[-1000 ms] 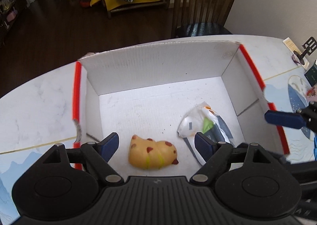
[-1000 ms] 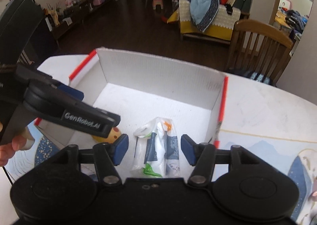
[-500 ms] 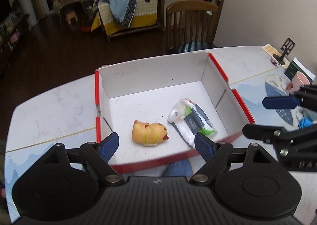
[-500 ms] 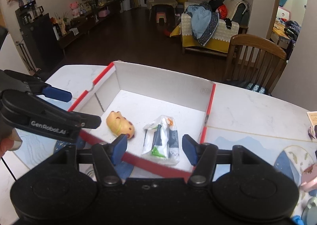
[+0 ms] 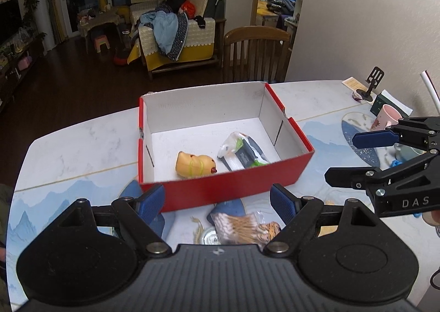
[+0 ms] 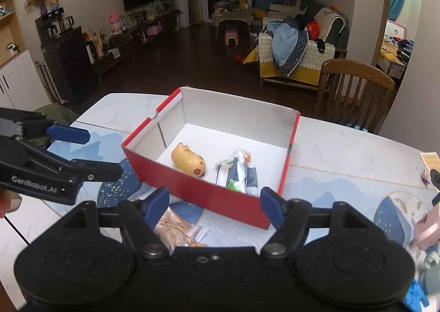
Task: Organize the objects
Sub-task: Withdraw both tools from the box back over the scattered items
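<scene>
Both jaws wide, outside red box [image 5: 231, 185]

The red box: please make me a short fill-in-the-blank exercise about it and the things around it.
1. The yellow toy lies ____ the red box.
2. Beside the toy lies a plastic ____.
3. The bag of swabs lies ____ the box, on the table.
4. Both tongs, left and right, are ____.

Missing words: inside; packet; outside; open

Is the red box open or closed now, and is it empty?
Open, not empty. The red box has no lid on top; its white inside shows a yellow toy and a plastic packet lying on the bottom.
</scene>
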Motion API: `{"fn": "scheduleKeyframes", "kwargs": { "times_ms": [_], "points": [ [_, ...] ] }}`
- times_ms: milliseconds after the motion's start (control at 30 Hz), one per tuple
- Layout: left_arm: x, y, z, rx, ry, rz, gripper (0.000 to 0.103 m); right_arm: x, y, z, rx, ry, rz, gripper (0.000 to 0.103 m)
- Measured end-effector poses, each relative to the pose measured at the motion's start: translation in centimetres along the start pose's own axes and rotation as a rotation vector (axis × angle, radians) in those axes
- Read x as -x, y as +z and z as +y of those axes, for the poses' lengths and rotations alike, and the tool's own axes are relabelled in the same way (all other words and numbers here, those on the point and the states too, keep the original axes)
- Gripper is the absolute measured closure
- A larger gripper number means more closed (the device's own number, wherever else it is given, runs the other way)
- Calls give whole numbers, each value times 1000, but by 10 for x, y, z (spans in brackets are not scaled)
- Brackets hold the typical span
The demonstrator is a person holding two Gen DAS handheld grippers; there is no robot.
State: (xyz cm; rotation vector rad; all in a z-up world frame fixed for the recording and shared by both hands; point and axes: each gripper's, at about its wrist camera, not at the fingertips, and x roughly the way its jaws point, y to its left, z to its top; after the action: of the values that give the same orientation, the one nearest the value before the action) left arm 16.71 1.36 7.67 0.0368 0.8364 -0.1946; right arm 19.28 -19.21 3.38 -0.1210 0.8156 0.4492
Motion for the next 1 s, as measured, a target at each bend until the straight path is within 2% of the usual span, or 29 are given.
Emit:
{"fn": "scheduleKeyframes", "kwargs": {
  "times_ms": [333, 400, 467, 567, 833, 867, 1000],
  "points": [
    [18, -54, 9, 91, -18, 13, 19, 17, -38, 10, -12, 7, 2, 17],
    [20, -66, 10, 106, -13, 12, 12, 18, -47, 12, -13, 8, 4, 17],
    [22, -77, 10, 122, -20, 14, 12, 18, -57, 14, -11, 12, 11, 14],
    [22, -94, 12, 149, -29, 31, 12, 16, -71, 20, -9, 21, 27, 14],
    [14, -142, 15, 179, 14, 75, 10, 8, -100, 43, 15, 42, 74, 14],
    [12, -148, 15, 178, 23, 85, 2, 7, -103, 45, 11, 47, 79, 14],
    [1, -174, 17, 169, 48, 132, 0, 2, -111, 57, 20, 68, 108, 14]
  ]
}}
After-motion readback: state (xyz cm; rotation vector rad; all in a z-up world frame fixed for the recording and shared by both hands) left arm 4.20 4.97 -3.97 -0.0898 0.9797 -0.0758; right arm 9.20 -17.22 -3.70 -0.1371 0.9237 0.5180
